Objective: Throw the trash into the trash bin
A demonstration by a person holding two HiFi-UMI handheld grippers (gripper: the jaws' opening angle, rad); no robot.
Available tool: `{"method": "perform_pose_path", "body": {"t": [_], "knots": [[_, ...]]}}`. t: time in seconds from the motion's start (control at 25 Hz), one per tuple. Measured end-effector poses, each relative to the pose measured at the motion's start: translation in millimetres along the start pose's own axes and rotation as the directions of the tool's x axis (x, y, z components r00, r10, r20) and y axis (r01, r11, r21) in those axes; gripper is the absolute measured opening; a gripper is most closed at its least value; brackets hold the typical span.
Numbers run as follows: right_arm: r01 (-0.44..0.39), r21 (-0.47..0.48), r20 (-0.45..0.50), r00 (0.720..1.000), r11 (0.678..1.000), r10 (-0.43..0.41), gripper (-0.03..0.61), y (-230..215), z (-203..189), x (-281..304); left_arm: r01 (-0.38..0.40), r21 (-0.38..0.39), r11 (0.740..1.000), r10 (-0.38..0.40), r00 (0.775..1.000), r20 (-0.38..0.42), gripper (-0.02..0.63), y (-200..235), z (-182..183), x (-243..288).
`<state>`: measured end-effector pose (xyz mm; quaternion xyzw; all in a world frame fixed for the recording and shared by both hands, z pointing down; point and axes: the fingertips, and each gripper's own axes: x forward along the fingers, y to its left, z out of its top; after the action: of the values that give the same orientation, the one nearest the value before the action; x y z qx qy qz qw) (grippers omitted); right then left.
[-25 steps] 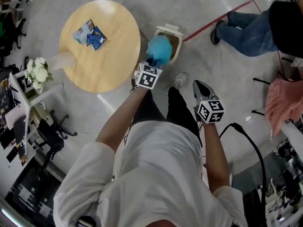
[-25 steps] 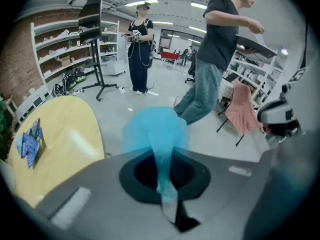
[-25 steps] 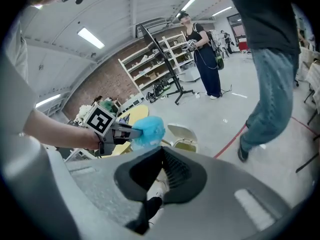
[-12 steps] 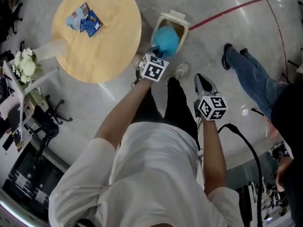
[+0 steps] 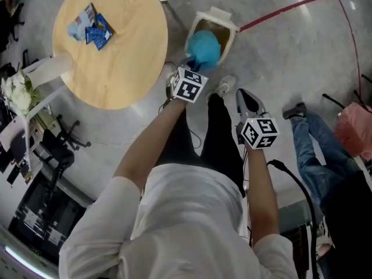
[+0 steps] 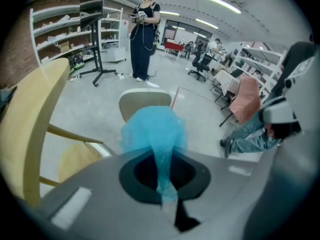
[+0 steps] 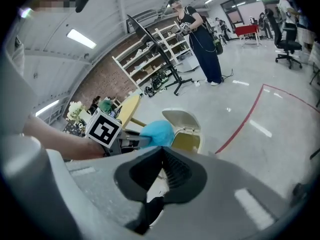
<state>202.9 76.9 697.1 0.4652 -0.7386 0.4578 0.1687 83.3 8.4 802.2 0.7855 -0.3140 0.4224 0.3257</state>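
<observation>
A puffy blue wad of trash [image 5: 204, 48] hangs pinched in my left gripper [image 5: 192, 66], directly over the mouth of the small cream trash bin [image 5: 222, 21], whose lid stands open. In the left gripper view the blue wad [image 6: 152, 134] runs down between the shut jaws of that gripper [image 6: 166, 194], with the bin's lid [image 6: 145, 100] just behind it. My right gripper [image 5: 246, 102] hangs to the right of the bin, shut and empty. The right gripper view shows the blue wad [image 7: 157, 133] in front of the open bin [image 7: 189, 139].
A round wooden table [image 5: 116, 63] stands left of the bin with blue packets [image 5: 90, 28] on it. A person in jeans [image 5: 319, 150] is at the right, near a pink chair [image 5: 357, 127]. Red tape [image 5: 290, 7] marks the floor. Another person [image 6: 142, 34] stands farther off.
Both grippers have come down. The blue wad has moved onto the bin's mouth. The person in jeans has shifted to the lower right.
</observation>
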Motion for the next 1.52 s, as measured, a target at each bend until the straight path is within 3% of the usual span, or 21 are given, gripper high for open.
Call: {"method": "perform_pose_path", "body": {"t": [0.36,0.88,1.44,1.52], "knots": [[-0.002,0.049,0.017,1.000,0.999,0.001,0.001,-26,-7,25,0.004,0.011,1.000,-0.004,1.000,-0.019,0.006,14,-7,46],[-0.004,0.076,0.007,1.000,0.997,0.004,0.001,-72,-49,60,0.008,0.028,1.000,-0.007,0.999,-0.054,0.006,25,-32,113],[0.010,0.134,0.017,1.000,0.991,-0.012,0.002,-109,-71,71,-0.069,0.016,0.997,0.070,0.994,-0.080,0.009,39,-43,164],[0.013,0.138,0.017,1.000,0.990,-0.015,0.000,-113,-73,71,-0.076,0.017,0.997,0.077,0.994,-0.076,0.038,40,-42,167]]}}
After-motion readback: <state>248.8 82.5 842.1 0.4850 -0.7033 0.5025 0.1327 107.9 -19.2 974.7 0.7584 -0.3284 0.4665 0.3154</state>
